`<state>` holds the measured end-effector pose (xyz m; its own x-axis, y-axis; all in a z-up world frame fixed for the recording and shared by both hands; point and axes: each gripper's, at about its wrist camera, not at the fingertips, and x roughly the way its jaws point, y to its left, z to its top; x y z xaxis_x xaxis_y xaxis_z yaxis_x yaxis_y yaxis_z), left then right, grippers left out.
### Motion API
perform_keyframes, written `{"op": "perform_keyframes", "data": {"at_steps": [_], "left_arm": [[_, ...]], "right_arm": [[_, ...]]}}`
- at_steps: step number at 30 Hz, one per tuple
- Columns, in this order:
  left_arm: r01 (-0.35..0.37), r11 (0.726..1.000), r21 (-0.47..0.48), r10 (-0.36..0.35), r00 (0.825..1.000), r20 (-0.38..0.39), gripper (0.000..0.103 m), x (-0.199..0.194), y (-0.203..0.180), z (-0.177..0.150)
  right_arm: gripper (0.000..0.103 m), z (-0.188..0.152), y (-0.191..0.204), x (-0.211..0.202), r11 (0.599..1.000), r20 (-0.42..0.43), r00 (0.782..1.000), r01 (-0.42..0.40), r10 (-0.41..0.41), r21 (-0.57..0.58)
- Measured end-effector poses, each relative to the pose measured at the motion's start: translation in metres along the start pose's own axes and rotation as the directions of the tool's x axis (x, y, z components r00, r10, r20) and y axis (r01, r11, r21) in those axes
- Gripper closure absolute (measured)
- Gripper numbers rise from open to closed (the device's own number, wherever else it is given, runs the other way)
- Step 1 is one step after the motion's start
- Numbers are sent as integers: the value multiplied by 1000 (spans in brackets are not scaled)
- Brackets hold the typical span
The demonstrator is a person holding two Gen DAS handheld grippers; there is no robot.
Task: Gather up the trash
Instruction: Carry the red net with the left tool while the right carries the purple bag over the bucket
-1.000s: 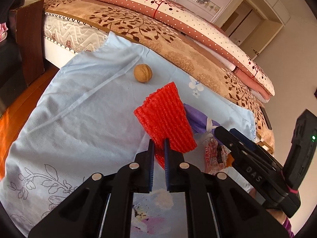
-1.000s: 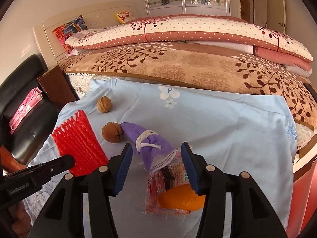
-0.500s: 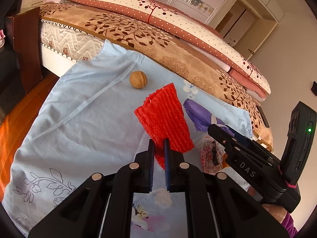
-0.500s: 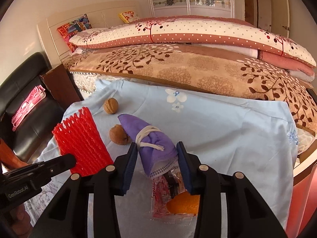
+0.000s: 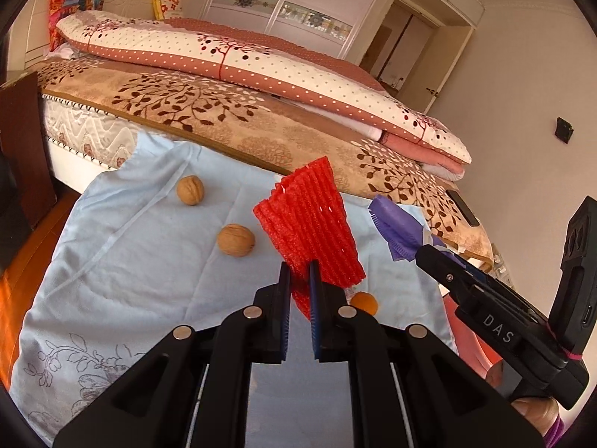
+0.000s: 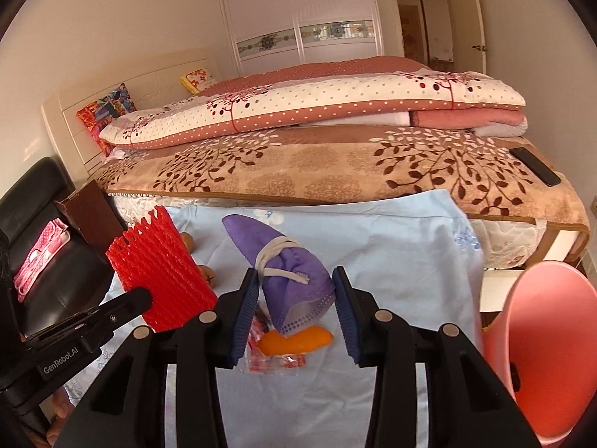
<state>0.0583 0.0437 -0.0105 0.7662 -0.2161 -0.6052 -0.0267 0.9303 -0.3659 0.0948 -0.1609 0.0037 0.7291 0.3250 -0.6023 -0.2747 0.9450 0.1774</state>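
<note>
Red foam netting (image 5: 311,224) is clamped at its lower end in the left claw (image 5: 299,280), its long axis running up and away from the fingers, flared end uppermost. Held in the right claw (image 6: 296,287) is a folded purple face mask (image 6: 287,268), clear of the light blue sheet (image 6: 391,246); its pointed tip aims up and to the left, its white ear loop bunched at the middle. Two walnuts (image 5: 236,240) lie on the sheet. An orange peel (image 6: 294,339) sits on a clear wrapper (image 6: 276,360) below the mask. At right stands a pink bin (image 6: 541,343).
</note>
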Motion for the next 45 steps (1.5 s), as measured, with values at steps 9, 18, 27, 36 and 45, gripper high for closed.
{"op": "perform_keyframes", "data": {"at_steps": [9,18,27,36,45], "left_arm": [[106,988,112,-108,994,18,94,5,-68,-1],[205,952,228,-214,977,14,94,19,-137,-10],[273,910,311,-282,959,-16,94,35,-193,-26],[306,874,379,-307,950,-58,94,51,-233,-43],[328,838,436,-311,944,-112,94,67,-260,-62]], "right_arm": [[63,-8,-57,-52,985,77,987,129,-139,116],[63,-22,-117,-92,938,107,955,243,-276,247],[62,-40,-165,-123,872,123,909,335,-399,357],[62,-57,-200,-137,824,93,885,381,-457,420],[62,-71,-218,-139,794,51,875,410,-481,449]]}}
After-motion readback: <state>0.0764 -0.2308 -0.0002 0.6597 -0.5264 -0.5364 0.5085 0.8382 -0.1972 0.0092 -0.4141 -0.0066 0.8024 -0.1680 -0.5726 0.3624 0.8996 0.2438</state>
